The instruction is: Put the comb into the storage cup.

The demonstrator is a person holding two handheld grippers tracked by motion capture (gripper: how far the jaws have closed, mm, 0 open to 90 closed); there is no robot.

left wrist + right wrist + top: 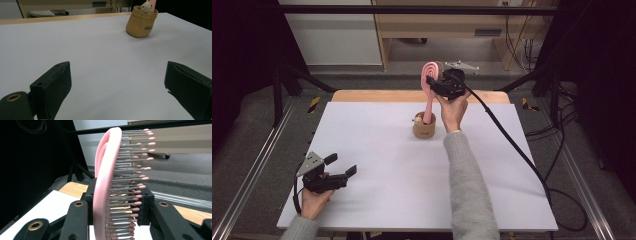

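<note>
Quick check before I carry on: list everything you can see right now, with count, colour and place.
hairbrush: one, pink, upright, head clamped in the right gripper, handle end down in the pot
pot: one, tan, soft-looking, centre of the table toward the far edge
small figure: one, cream, peeking out of the pot's top
table: one, pale grey top with a wooden strip at the far edge
right gripper: one, black, raised above the pot, shut on the hairbrush
left gripper: one, black, near left corner of the table, jaws apart and empty
sleeves: two, grey
</note>
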